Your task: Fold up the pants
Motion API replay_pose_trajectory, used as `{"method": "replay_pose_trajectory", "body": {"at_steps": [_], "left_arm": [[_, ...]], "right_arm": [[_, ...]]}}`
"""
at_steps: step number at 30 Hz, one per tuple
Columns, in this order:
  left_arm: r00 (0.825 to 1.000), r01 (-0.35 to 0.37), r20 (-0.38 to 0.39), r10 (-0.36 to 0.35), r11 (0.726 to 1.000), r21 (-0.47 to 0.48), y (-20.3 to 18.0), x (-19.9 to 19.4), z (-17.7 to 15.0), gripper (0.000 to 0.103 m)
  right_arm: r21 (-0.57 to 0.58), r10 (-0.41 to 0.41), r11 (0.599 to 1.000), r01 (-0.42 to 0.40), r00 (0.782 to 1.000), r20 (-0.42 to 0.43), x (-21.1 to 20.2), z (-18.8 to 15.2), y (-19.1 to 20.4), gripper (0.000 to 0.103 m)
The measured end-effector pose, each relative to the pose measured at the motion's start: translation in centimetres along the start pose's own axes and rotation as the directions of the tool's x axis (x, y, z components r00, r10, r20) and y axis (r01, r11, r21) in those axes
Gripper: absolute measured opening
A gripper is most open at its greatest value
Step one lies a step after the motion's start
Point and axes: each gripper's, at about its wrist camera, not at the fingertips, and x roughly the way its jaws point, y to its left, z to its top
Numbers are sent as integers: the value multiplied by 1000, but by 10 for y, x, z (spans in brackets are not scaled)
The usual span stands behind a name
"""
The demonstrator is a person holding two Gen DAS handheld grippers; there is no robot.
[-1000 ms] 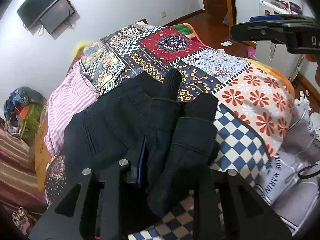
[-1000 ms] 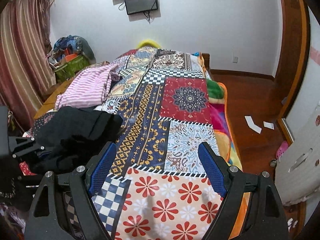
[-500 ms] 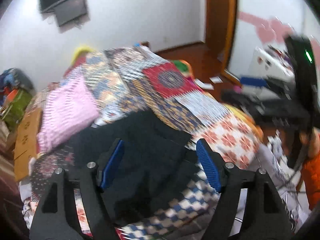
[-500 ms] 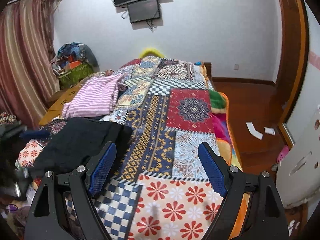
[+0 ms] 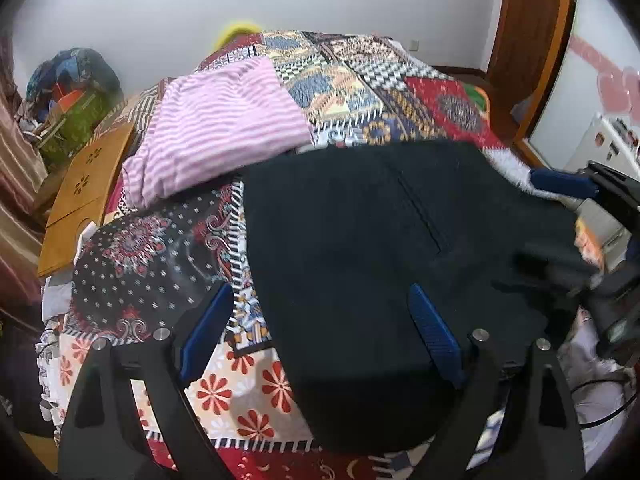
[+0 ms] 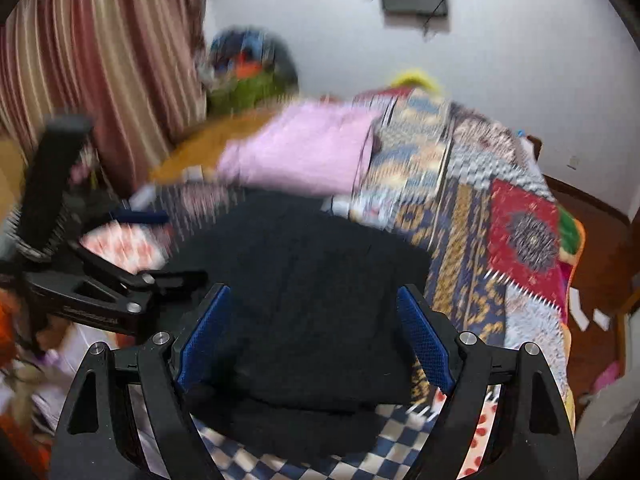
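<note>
The black pants lie as a flat dark slab on the patchwork quilt, near the bed's front edge. My left gripper hovers over their left edge with its jaws opening; the cloth lies beneath the fingers and neither blue pad presses on it. In the blurred right wrist view the pants fill the gap under my right gripper, which stands open above them without touching. The right gripper's blue pad shows at the pants' right side, and the left gripper appears at their left.
A pink striped garment lies on the bed just behind the pants. A wooden board and a pile of bags sit to the left, by a striped curtain. A white cabinet stands at the right.
The left gripper has let go of the bunched black pants and opened wide. The pants now lie flat. Both grippers have swung across, and the right one is now over the pants.
</note>
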Motion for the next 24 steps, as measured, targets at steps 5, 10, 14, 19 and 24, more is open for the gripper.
{"method": "replay_pose_trajectory", "body": {"at_steps": [5,10,14,19,24], "left_arm": [[1000,13,24,-13,1000,6,-2,0,-8,90],[989,-4,146,9,999,-34,8,-45,0,90],[960,-8,278,22,999,-48,12,-90,6,92],[952,39,305,-32,999,-16,23,-107,34,101],[977,2,214,-17,998,68,45,-64,46,101]], "right_arm": [[69,20,997,-18,999,-32,3,-15,-15,82],[99,-34,995,25,995,93,-45,-1,-19,82],[127,-61,991,37,980,189,-82,10,-15,93],[189,16,981,-40,991,129,-81,-3,-5,95],[235,6,972,-12,1000,26,-59,-29,5,95]]}}
